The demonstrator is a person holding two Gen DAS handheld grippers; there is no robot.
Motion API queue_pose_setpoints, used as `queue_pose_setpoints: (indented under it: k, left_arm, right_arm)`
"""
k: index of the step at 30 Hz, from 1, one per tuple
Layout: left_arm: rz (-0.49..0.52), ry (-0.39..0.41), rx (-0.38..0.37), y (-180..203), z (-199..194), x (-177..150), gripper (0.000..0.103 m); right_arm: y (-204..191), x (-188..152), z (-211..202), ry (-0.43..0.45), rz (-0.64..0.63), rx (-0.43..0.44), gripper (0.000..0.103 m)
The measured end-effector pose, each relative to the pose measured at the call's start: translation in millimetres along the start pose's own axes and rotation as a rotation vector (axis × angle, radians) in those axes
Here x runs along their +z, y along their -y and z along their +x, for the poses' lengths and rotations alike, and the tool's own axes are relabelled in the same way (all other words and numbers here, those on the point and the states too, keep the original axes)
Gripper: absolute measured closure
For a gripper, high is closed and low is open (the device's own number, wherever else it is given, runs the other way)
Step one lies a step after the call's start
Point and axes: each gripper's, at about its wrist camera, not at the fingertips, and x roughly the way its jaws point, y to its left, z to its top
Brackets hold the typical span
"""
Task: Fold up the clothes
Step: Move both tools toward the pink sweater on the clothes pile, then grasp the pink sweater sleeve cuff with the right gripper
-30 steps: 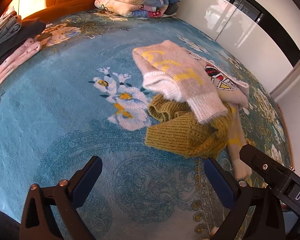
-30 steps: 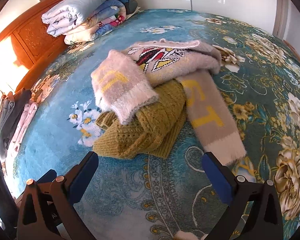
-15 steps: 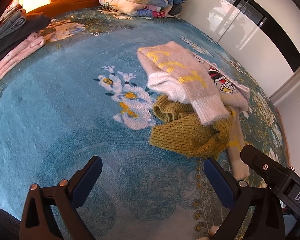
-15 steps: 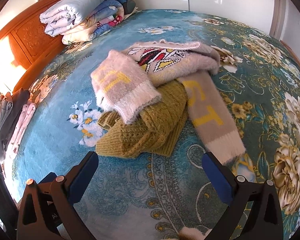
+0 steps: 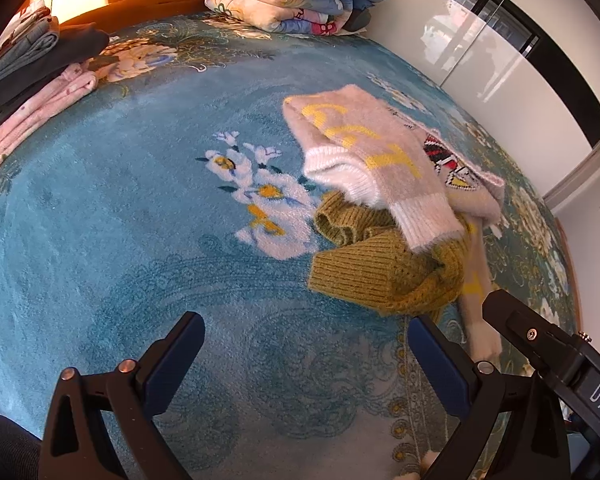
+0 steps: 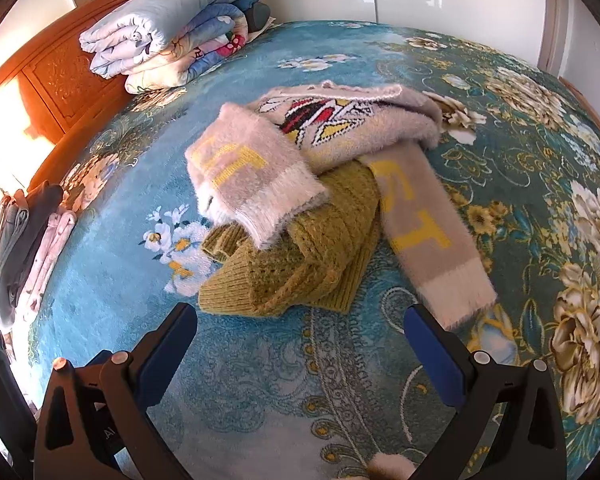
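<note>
Floral bedspread [image 6: 260,380]: 2 sweaters [image 6: 300,200] piled, grippers [image 6: 300,340] gaping.

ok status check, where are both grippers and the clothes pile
Left gripper open, empty, above bedspread. Right gripper open, empty, short of pile. Fuzzy pink sweater with yellow letters lies crumpled over mustard knit sweater, unfolded. Nothing in the way.

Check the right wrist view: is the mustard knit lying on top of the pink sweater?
No, the pink sweater lies draped over the mustard knit.

Two loose sweaters [image 6: 324,184], one folded quilt stack [image 6: 172,28], one folded clothes pile [image 5: 32,72]
</note>
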Motion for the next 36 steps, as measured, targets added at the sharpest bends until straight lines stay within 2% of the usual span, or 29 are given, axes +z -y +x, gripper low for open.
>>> queue_pose_setpoints:
  k: [3, 7, 10, 12, 14, 17, 20, 22, 23, 24, 25, 27, 28, 29, 30, 33, 36]
  left_arm:
    - [0.003, -0.009, 0.016, 1, 4, -1, 0.0]
    - [-0.028, 0.066, 0.088, -7, -3, 4, 0.0]
    - [-0.157, 0.105, 0.14, -34, -7, 9, 0.0]
    - [-0.279, 0.102, 0.173, -58, -6, 11, 0.0]
    - [-0.384, 0.085, 0.173, -77, -2, 10, 0.0]
    - [-0.41, 0.07, 0.163, -83, 1, 9, 0.0]
    - [-0.351, 0.066, 0.154, -73, 4, 9, 0.0]
    - [-0.313, 0.064, 0.148, -66, 6, 10, 0.0]
    - [-0.305, 0.064, 0.144, -66, 6, 11, 0.0]
    - [-0.309, 0.061, 0.142, -67, 6, 12, 0.0]
    - [-0.316, 0.057, 0.141, -67, 6, 12, 0.0]
    - [-0.333, 0.039, 0.138, -71, 11, 12, 0.0]
    - [-0.336, 0.031, 0.138, -71, 13, 11, 0.0]
    - [-0.333, 0.025, 0.138, -70, 14, 11, 0.0]
    - [-0.324, 0.023, 0.136, -69, 15, 11, 0.0]
    - [-0.295, 0.023, 0.126, -64, 14, 11, 0.0]
    - [-0.275, 0.018, 0.117, -60, 13, 10, 0.0]
  right_arm:
    - [2, 0, 7, -0.013, -0.006, 0.009, 0.0]
    - [-12, 18, 19, -0.018, -0.126, 0.024, 0.0]
    - [-34, 49, 28, 0.018, -0.219, 0.043, 0.0]
    - [-56, 70, 41, 0.02, -0.3, 0.062, 0.0]
    - [-77, 85, 59, 0.009, -0.375, 0.062, 0.0]
    - [-106, 101, 96, -0.028, -0.472, 0.002, 0.0]
    - [-127, 108, 127, -0.05, -0.578, -0.087, 0.0]
    - [-131, 109, 141, -0.069, -0.627, -0.164, 0.011]
    - [-128, 110, 143, -0.08, -0.637, -0.189, 0.039]
    - [-125, 110, 144, -0.092, -0.645, -0.211, 0.057]
    - [-119, 111, 143, -0.096, -0.643, -0.206, 0.057]
    - [-111, 115, 141, -0.096, -0.653, -0.22, 0.075]
    - [-109, 115, 140, -0.092, -0.67, -0.252, 0.079]
    - [-108, 114, 140, -0.083, -0.705, -0.321, 0.085]
    - [-108, 114, 140, -0.073, -0.732, -0.366, 0.085]
    - [-106, 114, 141, -0.091, -0.75, -0.346, 0.083]
    - [-114, 113, 157, -0.106, -0.81, -0.403, 0.077]
